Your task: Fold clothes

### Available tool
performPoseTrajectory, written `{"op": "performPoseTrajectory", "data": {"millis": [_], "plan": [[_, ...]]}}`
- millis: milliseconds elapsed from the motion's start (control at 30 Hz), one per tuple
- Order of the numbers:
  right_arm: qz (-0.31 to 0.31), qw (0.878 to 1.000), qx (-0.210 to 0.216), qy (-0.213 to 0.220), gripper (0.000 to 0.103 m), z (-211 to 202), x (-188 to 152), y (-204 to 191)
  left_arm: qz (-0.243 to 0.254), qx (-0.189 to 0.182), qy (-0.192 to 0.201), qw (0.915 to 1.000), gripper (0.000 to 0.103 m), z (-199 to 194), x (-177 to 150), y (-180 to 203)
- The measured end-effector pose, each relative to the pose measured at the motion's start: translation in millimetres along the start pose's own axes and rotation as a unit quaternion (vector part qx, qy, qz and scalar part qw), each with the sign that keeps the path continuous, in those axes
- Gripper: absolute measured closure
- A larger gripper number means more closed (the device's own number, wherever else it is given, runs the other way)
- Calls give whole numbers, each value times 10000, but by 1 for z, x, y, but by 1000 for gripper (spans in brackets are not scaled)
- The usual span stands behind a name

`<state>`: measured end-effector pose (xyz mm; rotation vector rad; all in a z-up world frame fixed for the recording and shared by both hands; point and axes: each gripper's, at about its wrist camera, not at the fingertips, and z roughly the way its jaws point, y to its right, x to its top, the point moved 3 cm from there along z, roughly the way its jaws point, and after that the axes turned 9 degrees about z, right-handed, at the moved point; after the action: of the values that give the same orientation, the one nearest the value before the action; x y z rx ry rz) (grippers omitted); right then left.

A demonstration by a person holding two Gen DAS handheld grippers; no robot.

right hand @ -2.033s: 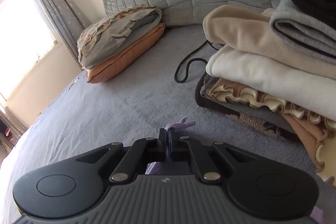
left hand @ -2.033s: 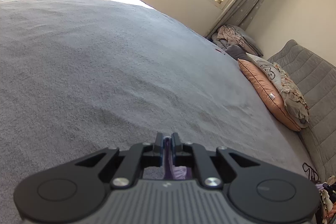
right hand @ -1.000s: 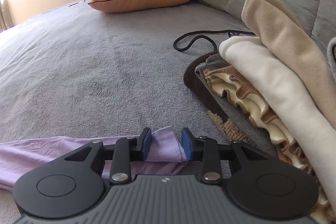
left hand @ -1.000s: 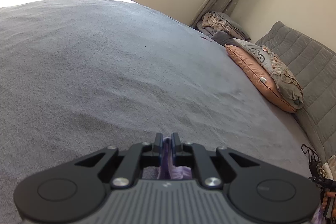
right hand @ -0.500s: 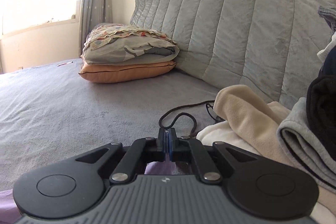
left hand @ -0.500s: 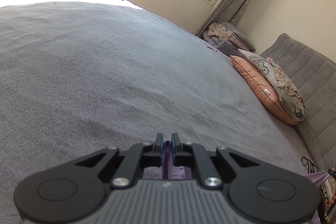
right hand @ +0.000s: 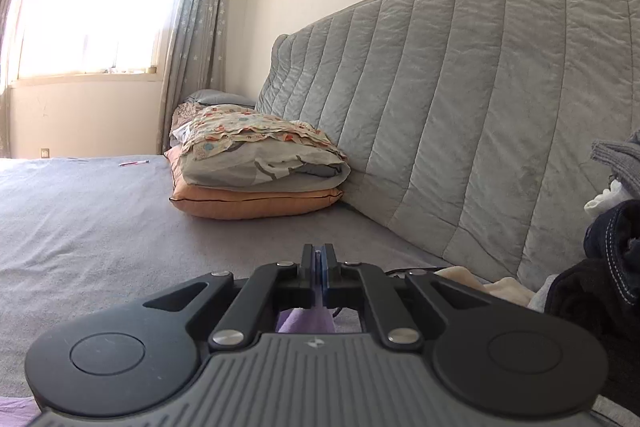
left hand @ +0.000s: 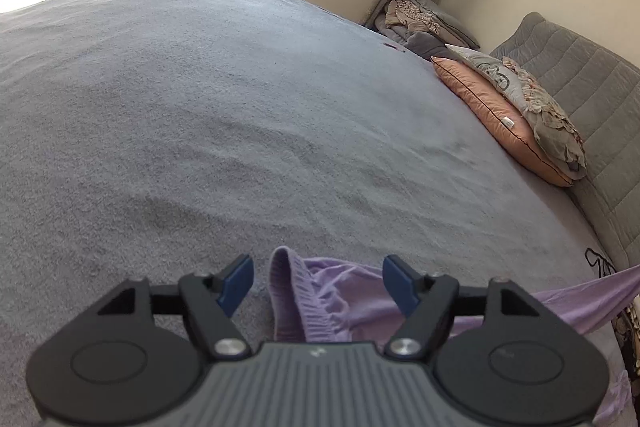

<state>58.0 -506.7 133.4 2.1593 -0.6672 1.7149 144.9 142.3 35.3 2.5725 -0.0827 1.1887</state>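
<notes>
A lilac garment [left hand: 320,299] lies bunched on the grey bed cover [left hand: 200,127], its ribbed edge standing up between the fingers of my left gripper [left hand: 318,277]. The left jaws are opening and the blue pads [left hand: 236,281] stand clear of the cloth on both sides. From there the cloth stretches taut to the right edge of the left wrist view. My right gripper [right hand: 318,259] is shut on another part of the lilac garment [right hand: 304,319], which hangs below its tips, raised above the bed and pointing toward the headboard.
An orange pillow [right hand: 256,201] with a folded patterned quilt [right hand: 260,151] on it leans by the grey padded headboard [right hand: 480,127]. A pile of folded dark, grey and cream clothes [right hand: 600,267] fills the right. A black cord [left hand: 600,261] lies near the headboard.
My left gripper has opened and let go of the lilac cloth, which now sits loose between its pads. My right gripper, having shut on the cloth a moment earlier, has risen and tilted up.
</notes>
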Motion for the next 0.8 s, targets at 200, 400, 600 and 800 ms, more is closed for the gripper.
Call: {"op": "performPoseTrajectory", "data": {"millis": [200, 400, 600, 800], "plan": [[-120, 9998, 129, 57, 100, -5, 1, -13, 246, -20, -192, 9995, 16, 18, -3, 2], [-382, 9992, -31, 73, 100, -5, -5, -21, 569, 152, -284, 9979, 96, 20, -7, 10], [-181, 9970, -94, 750, 100, -35, 24, -13, 205, 79, 425, 9989, 96, -19, 16, 4], [-66, 9899, -129, 1409, 100, -74, 56, -8, -283, 23, 1286, 9913, 96, -68, 22, -3]]}}
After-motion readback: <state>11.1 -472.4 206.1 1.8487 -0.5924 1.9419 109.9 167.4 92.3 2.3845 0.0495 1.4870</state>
